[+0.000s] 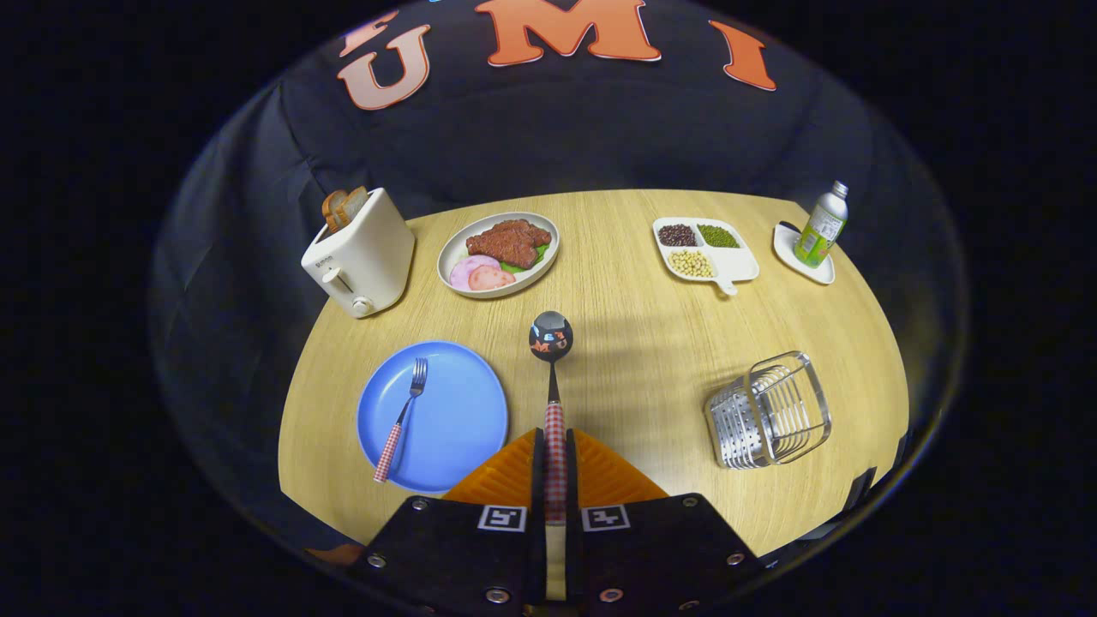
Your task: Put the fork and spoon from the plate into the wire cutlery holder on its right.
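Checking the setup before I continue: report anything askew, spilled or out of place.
Nothing is spilled or damaged. The spoon is off the blue plate, clamped by its handle in the gripper above the table. The fork lies on the plate. The wire cutlery holder stands upright.

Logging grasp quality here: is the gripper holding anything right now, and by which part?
Yes. The gripper is shut on the spoon, its fingers pressing the checked handle near its end, bowl pointing forward over the table. The fork lies on the blue plate.
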The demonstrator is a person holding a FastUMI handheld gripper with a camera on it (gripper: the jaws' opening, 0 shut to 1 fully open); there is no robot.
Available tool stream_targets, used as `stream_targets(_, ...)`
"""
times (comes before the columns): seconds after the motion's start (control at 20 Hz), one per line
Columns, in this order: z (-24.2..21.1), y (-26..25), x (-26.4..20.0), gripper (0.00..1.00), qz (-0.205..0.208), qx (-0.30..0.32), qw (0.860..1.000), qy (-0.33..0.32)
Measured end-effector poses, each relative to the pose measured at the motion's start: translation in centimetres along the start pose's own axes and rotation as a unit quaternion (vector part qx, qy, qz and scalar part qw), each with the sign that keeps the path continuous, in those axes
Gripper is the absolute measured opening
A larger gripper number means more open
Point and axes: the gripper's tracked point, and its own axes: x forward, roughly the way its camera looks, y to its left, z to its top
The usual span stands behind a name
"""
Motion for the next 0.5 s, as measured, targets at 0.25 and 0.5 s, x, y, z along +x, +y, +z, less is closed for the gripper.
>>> stream_targets(0.25,1.3,-5.1,-2.9,0.09,-0.032,0.004,0.999,-0.023)
stream_targets(0.5,1.7,-11.5,-6.4,0.09,-0.072,-0.003,0.997,-0.01)
